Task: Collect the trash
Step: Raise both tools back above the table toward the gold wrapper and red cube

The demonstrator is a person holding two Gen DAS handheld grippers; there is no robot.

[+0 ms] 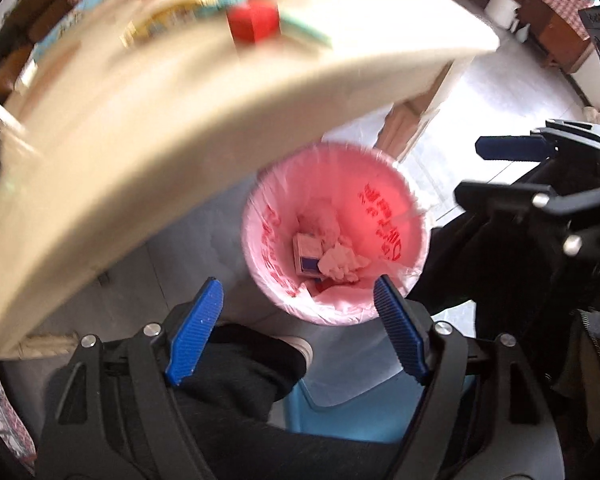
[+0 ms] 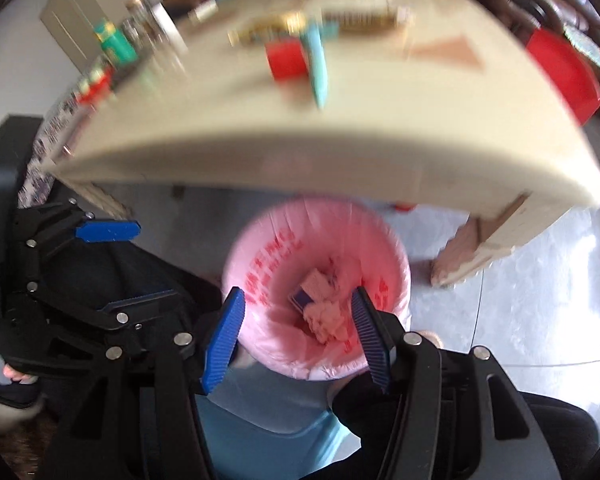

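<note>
While the curved cream edge of the tabletop (image 1: 204, 128) overhangs the far rim of the pink-lined trash bin (image 1: 410, 256), open grey floor is seen to its right. The bin is stood upright with its mouth facing up; a small box (image 1: 308, 254), long side roughly toward the tabletop, and crumpled tissue (image 1: 340, 266) are lain inside. Both left tongs (image 1: 298, 316) and right tongs (image 2: 298, 330) are held released above it, nothing gripped or touched.
</note>
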